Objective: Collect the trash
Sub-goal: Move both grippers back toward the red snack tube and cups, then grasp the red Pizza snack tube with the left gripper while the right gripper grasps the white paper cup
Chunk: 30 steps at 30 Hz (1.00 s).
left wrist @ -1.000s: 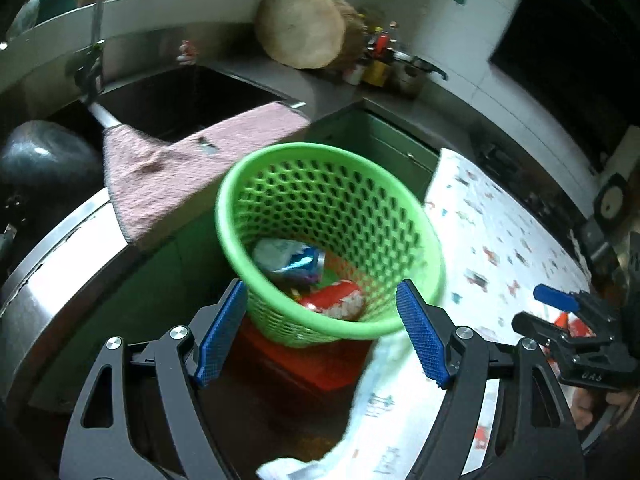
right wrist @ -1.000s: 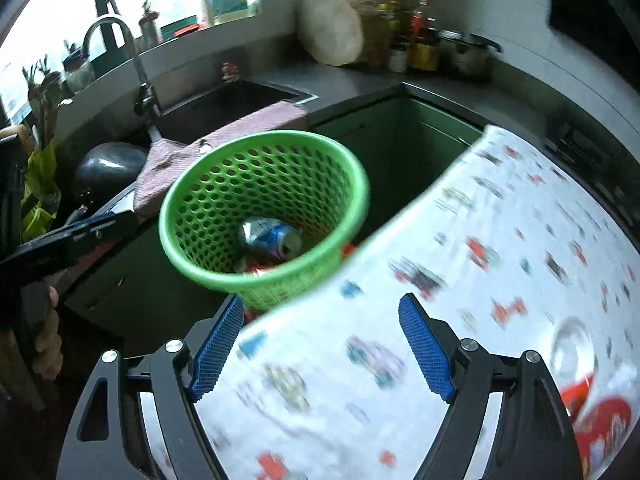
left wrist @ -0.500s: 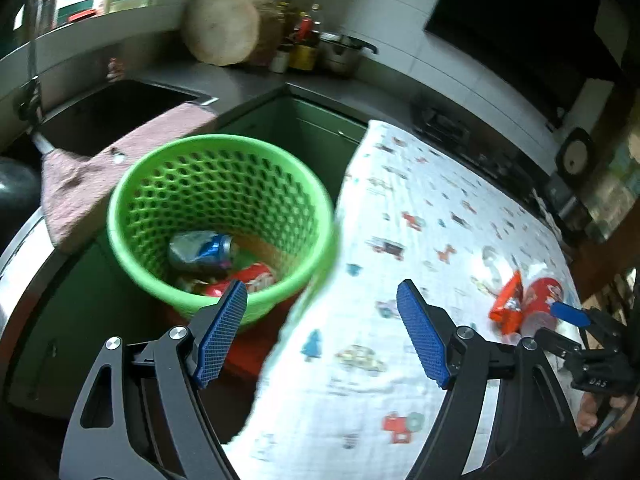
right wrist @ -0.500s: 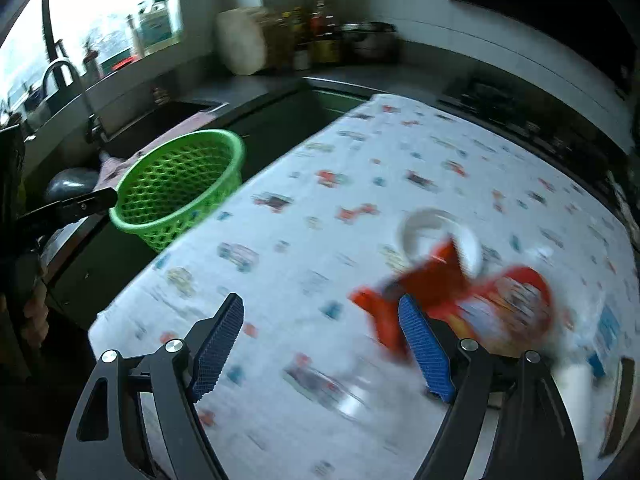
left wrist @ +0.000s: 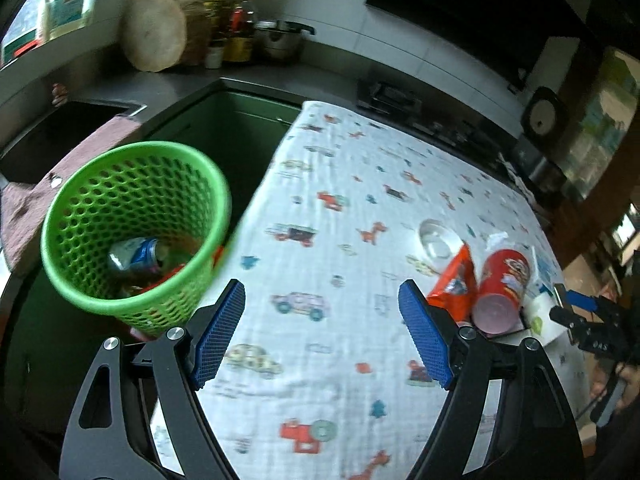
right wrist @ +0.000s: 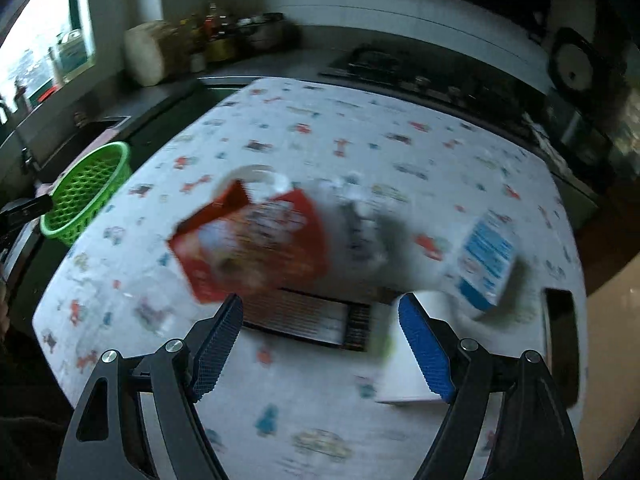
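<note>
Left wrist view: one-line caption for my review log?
Open left gripper over patterned tablecloth; green basket with a can at left, red canister at right.

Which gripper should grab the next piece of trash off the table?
Right. The right gripper is open, facing the red snack tube close ahead. The left gripper, also open, sits nearer the green basket, with the trash off to its right.

The kitchen is dim, with daylight coming only from the window (right wrist: pixel 44 44) at upper left. The right wrist view is heavily motion-blurred, smearing the red packet (right wrist: pixel 248 240). Fisheye bending curves both pictures, and their corners are black.
</note>
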Available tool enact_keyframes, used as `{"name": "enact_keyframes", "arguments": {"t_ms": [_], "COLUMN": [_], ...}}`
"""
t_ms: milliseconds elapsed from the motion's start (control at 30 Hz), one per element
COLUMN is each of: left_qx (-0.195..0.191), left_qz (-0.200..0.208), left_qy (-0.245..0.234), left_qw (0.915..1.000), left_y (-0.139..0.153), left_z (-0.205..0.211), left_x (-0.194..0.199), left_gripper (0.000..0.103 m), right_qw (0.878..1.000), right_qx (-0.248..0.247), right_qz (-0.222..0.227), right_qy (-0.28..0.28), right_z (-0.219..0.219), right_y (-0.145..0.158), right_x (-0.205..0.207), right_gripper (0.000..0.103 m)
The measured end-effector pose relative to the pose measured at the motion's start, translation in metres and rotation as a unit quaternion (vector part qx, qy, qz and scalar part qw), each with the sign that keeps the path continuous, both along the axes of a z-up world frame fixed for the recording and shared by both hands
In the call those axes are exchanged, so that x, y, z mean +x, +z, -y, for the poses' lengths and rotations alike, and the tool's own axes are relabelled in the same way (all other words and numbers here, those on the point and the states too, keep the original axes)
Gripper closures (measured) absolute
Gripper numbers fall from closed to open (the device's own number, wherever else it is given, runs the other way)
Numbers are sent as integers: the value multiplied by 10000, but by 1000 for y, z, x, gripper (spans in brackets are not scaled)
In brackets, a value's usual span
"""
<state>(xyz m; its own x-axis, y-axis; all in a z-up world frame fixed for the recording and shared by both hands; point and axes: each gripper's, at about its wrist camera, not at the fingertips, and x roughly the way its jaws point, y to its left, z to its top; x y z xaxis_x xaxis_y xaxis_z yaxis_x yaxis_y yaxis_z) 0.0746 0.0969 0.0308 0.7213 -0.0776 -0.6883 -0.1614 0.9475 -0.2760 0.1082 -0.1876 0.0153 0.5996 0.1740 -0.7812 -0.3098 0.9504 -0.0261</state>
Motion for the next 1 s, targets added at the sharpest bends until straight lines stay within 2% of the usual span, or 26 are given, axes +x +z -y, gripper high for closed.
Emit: {"name": "enact_keyframes", "arguments": {"t_ms": [267,400,733,1000], "left_qx": [168,329,522,605], "left_qz": [7,8,-211,-410], "left_qy": [-450,-769,-1702,-2143], "left_qw": [9988,9965,9838,9740], "left_y": [13,19,12,-4], "left_z": [51,79,155,195], "left_x": [12,18,53,81], "left_gripper": [25,25,25,25], "right_qw": [9989,9983,9968,9957], "right_qx": [83,142,213,277], "right_qz": [-313,-456,-729,-867], "right_qy": [-329,-339,-235,-177], "right_z": [54,65,76,87], "right_y": [-15,-27,-49,-57], "right_x": [19,22,33,40], "right_gripper": [26,26,27,30]}}
